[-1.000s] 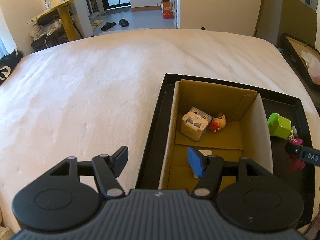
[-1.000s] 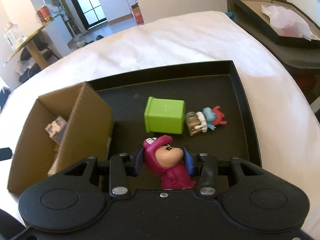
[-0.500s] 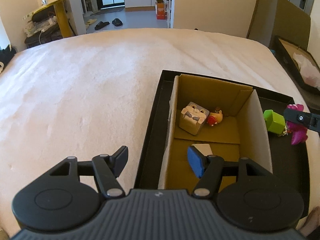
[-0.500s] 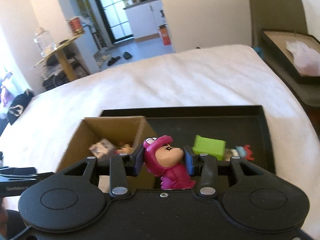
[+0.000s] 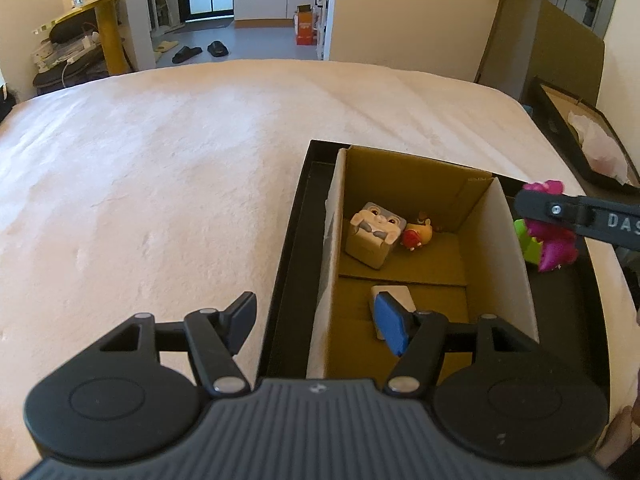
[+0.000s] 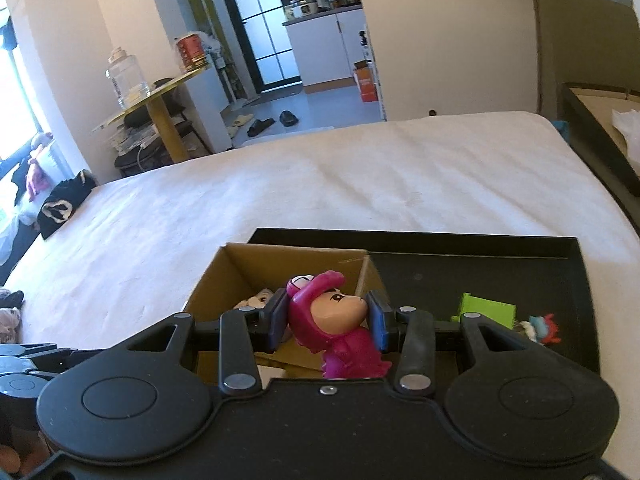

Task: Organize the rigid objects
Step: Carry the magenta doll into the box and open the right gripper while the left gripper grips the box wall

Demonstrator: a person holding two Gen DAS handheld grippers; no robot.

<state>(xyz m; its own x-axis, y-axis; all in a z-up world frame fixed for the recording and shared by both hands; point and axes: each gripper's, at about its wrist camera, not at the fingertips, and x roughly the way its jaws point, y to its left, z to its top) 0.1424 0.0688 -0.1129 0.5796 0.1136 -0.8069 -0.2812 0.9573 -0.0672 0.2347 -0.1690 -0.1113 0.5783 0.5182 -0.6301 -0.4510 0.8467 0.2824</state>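
The pink figure [image 6: 336, 320] sits clamped by its head between the pads of my right gripper [image 6: 329, 320], body hanging below the pads, held in the air above the tray [image 6: 440, 240] near the box's [image 6: 288, 258] right wall; from my left camera the same figure [image 5: 554, 246] shows just right of that wall, with the right gripper's finger [image 5: 576, 216] crossing it. My left gripper [image 5: 316, 322] is spread wide and holds nothing, its left finger [image 5: 240, 320] over the blanket [image 5: 160, 180] to the left of the box and its blue-padded right finger [image 5: 392, 328] over the near end of the box, so the box's left wall lies between them. Inside the box [image 5: 420, 280], at the near end, lies a small white block [image 5: 396, 296], partly behind that blue pad. Farther in, by the left wall, stands a grey cube toy [image 5: 374, 236] with a face on top, and touching its right side lies a small red and yellow figure [image 5: 418, 234]. The box stands in the left part of the black tray. To the right of the box, on the tray floor, is a green block [image 6: 486, 312], and just right of it a small blue and red figure [image 6: 540, 328] lies on its side. The tray rests on the pale blanket, which spreads away beyond the box.
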